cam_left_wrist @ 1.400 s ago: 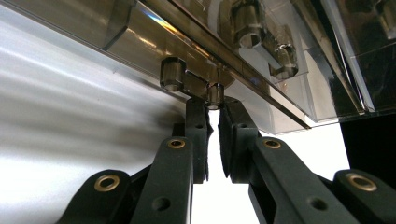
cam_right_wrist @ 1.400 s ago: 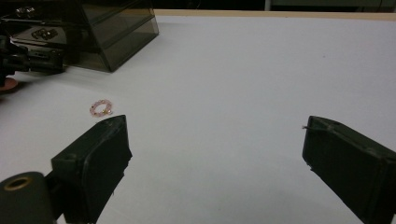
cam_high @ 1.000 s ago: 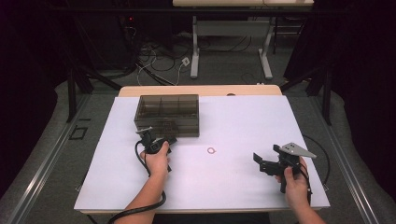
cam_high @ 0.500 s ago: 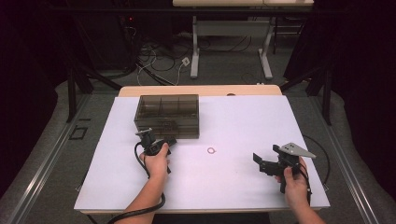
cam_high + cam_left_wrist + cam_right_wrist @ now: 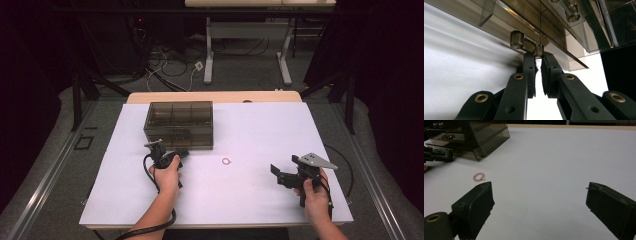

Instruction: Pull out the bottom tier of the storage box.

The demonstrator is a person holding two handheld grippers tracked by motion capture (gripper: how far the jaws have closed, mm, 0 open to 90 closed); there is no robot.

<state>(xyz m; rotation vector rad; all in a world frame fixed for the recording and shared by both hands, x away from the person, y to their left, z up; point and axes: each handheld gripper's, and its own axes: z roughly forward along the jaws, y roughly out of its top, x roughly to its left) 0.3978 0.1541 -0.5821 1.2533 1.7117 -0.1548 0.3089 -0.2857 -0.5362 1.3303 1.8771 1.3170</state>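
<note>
My left fingers [image 5: 538,56] are pinched on the small knob [image 5: 539,49] of a drawer at the front of the smoky box [image 5: 178,122], which stands toward the far left of the tabletop [image 5: 260,200]. I hold the knob from the front, level with it, so a straight pull toward me should slide the drawer out without tipping the box. In the high view my left hand [image 5: 167,170] sits just before the box. My right fingers [image 5: 539,205] are spread wide and hold nothing, resting low over the near right, out of the way. The pink bead ring [image 5: 479,176] lies loose between the two hands, near the box, likely meant for the drawer once open
</note>
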